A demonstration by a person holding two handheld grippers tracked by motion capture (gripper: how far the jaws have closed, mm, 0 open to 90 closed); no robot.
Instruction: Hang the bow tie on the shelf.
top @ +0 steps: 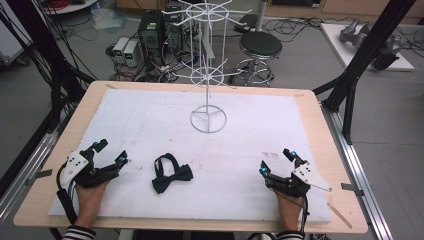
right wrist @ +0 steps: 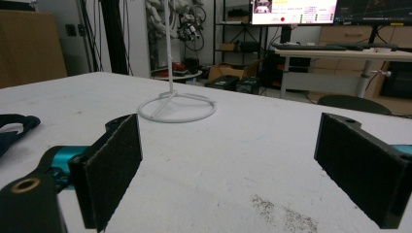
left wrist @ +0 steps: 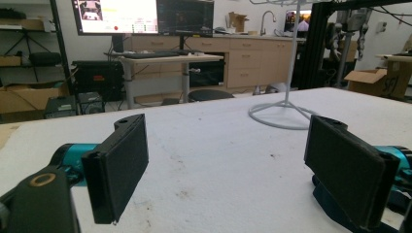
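A black bow tie [top: 170, 174] with its neck strap looped lies on the white mat [top: 150, 120] near the front, between my two grippers. A white wire display rack [top: 208, 60] with hook arms stands on a ring base [top: 208, 119] toward the back middle. My left gripper [top: 112, 152] rests open at the front left, a hand's width left of the bow tie. At the front right my right gripper [top: 276, 161] rests open as well. The left gripper view has the rack base [left wrist: 284, 115] ahead; the right gripper view has the rack base [right wrist: 176, 108] ahead and the bow tie [right wrist: 13, 127] at its left edge.
The mat covers most of a wooden table [top: 320, 130]. Behind the table are a black stool [top: 260, 46], computer boxes [top: 150, 30] and cables on the floor. Black frame posts [top: 367, 45] rise at the right.
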